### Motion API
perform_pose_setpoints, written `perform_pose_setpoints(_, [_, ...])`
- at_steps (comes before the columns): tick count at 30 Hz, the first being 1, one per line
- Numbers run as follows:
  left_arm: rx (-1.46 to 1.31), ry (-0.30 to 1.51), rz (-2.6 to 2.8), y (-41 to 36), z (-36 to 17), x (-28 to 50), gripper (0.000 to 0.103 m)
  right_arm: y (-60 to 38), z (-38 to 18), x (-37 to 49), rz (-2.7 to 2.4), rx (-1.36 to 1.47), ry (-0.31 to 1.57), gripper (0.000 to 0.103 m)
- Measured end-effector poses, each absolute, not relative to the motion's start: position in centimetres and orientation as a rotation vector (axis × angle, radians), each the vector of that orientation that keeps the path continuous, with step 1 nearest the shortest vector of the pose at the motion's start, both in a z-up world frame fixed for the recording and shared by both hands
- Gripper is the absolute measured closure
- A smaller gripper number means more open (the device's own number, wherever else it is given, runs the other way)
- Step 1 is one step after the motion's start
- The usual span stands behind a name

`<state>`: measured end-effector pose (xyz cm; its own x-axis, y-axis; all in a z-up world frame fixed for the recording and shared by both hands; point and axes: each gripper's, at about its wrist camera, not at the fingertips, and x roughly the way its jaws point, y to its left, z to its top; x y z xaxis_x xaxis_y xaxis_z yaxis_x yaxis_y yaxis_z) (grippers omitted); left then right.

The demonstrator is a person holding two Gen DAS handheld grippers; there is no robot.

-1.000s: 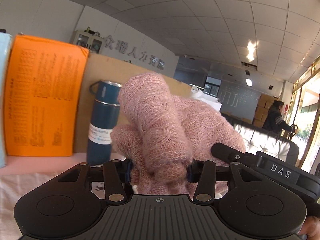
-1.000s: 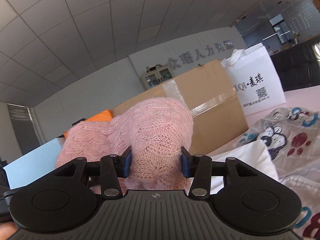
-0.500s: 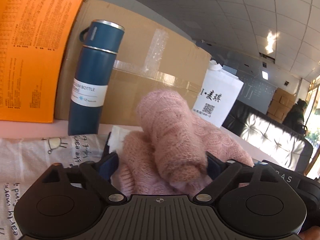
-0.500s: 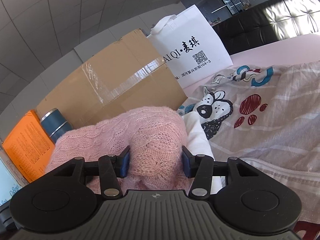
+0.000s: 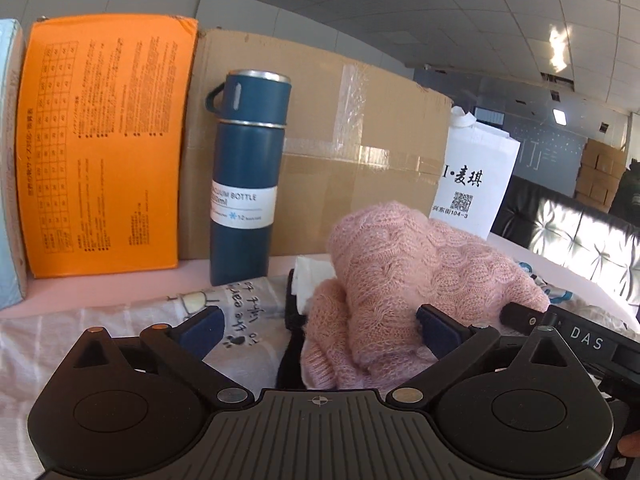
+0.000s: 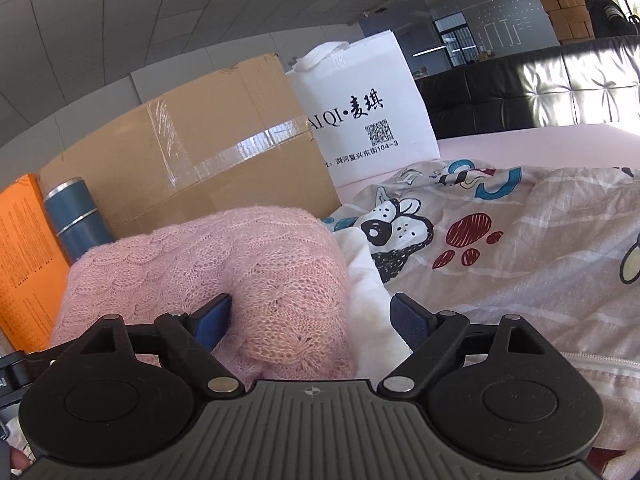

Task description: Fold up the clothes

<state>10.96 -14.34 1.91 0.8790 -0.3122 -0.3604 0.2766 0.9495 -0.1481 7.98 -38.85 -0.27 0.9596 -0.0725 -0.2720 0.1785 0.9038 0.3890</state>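
Left gripper (image 5: 320, 326) and right gripper (image 6: 310, 316) both spread wide, released around the pink sweater (image 5: 404, 280).
Sweater lies bundled on printed sheet (image 6: 520, 248); blue bottle (image 5: 246, 176) upright at ten o'clock, capped, contents hidden.

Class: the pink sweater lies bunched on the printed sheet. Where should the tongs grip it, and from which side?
Grip the pink sweater at its raised rounded fold, coming from the front. That hump stands clear of the printed sheet, and the open right tongs already straddle it.
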Motion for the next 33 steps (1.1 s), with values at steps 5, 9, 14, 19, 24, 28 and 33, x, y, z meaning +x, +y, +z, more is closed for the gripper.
perform_pose_setpoints(5, [-0.050, 0.343, -0.239, -9.9, 2.6, 8.7, 0.000, -37.2, 0.7, 4.5, -0.191, 0.353, 0.037, 0.000])
perform_pose_setpoints(9, [-0.074, 0.364, -0.175, -5.8, 2.3, 7.7, 0.000, -34.5, 1.8, 2.0, -0.220, 0.290, -0.052, 0.000])
perform_pose_setpoints(14, [-0.051, 0.406, -0.152, -2.5, 1.6, 6.8, 0.000, -29.7, 2.7, 1.0, -0.138, 0.254, 0.091, 0.000])
perform_pose_setpoints(19, [-0.022, 0.449, -0.121, 0.5, 0.8, 6.0, 0.000, -24.3, 2.4, 1.4, -0.037, 0.265, 0.312, 0.000])
perform_pose_setpoints(24, [-0.005, 0.515, -0.080, 2.9, -0.6, 5.5, 0.000, -19.2, 1.4, 1.8, 0.017, 0.171, 0.431, 0.000])
perform_pose_setpoints(28, [-0.027, 0.545, -0.055, 4.1, -1.4, 5.5, 0.000, -17.3, 0.1, 2.7, 0.014, 0.088, 0.481, 0.000])
perform_pose_setpoints(33, [-0.064, 0.600, -0.043, 4.7, -2.2, 6.3, 0.000, -17.4, -1.1, 4.4, 0.006, 0.082, 0.581, 0.000])
